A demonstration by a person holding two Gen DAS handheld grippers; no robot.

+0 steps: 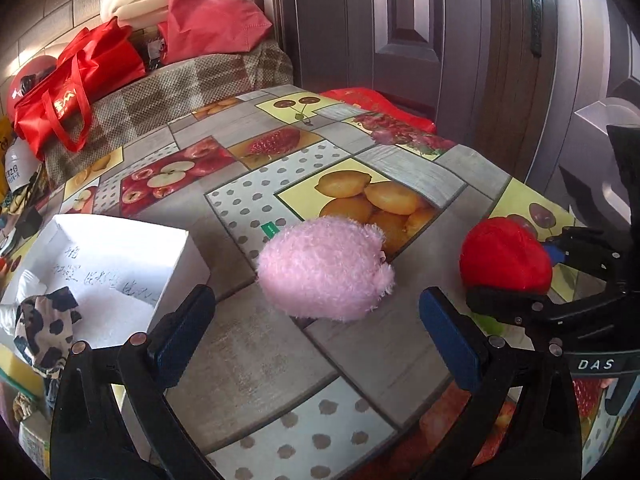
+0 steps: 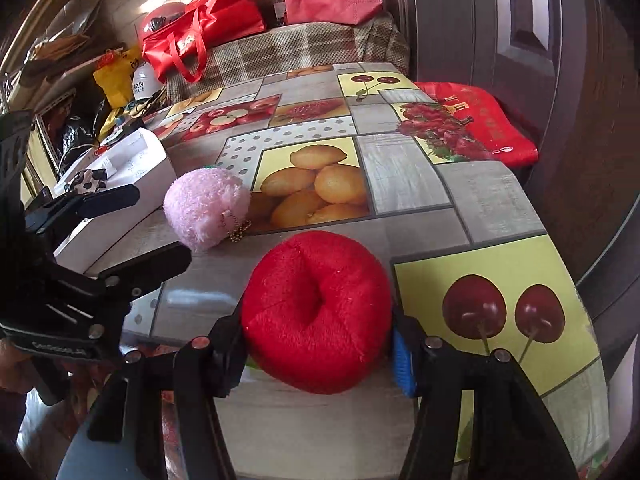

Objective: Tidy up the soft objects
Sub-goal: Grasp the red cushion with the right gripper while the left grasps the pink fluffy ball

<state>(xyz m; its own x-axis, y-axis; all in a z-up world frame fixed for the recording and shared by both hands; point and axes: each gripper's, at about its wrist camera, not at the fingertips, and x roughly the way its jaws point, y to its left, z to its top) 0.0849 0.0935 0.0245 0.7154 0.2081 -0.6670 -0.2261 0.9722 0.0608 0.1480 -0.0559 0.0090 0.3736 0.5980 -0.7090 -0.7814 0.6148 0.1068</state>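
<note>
On the fruit-print tabletop (image 2: 404,168), the right gripper (image 2: 320,354) has its jaws clamped on both sides of the red plush apple (image 2: 318,314). To the apple's left lies the pink fluffy ball (image 1: 326,268), and the left gripper (image 1: 316,344) hovers near it with jaws wide apart, nothing between them. Further left of the apple stands the white box (image 1: 120,264), holding a leopard-print cloth (image 1: 46,328).

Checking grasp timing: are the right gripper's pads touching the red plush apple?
Touching. The right wrist view shows the right gripper with both pads pressed against the sides of the red plush apple, no gap visible at either pad.
</note>
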